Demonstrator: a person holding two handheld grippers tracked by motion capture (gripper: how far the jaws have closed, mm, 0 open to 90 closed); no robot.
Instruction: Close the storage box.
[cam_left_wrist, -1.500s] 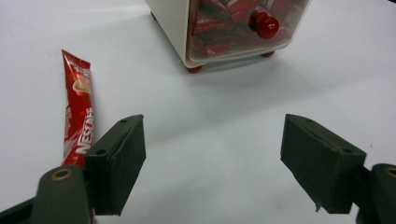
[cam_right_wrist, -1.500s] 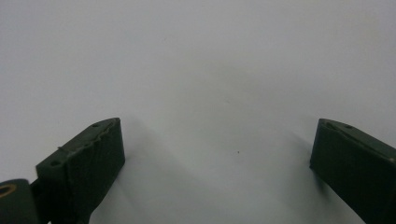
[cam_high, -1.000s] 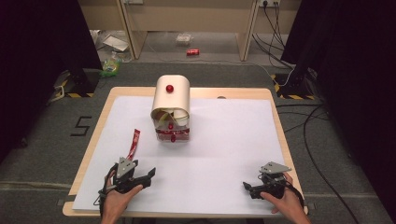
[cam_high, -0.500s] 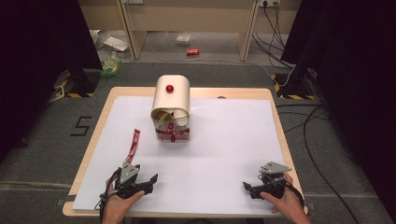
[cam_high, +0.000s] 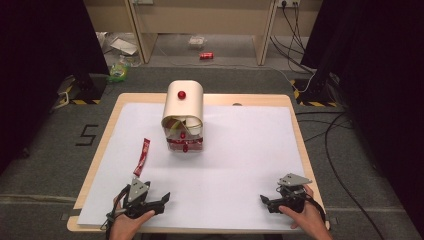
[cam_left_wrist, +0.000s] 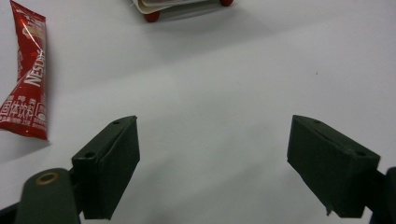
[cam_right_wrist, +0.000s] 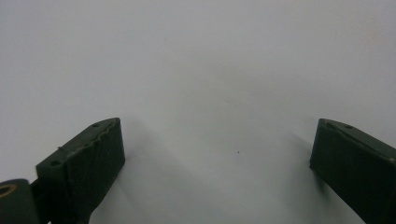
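High view has the white-covered tabletop (cam_high: 240, 165) carrying one cream bread-bin style box (cam_high: 183, 112) and one red sachet (cam_high: 141, 156). That sachet lies flat just ahead of the left gripper (cam_high: 159, 201), long axis running away toward the box. The right gripper (cam_high: 266, 202) is well apart; both grippers are wide open and empty, the left's jaws having just been opening.

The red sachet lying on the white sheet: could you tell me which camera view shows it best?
The left gripper view: the red sachet lies close, its white print readable, though the frame's left edge crops it. The high view shows the whole sachet as a thin red strip, too small to read. The right gripper view faces bare white sheet.
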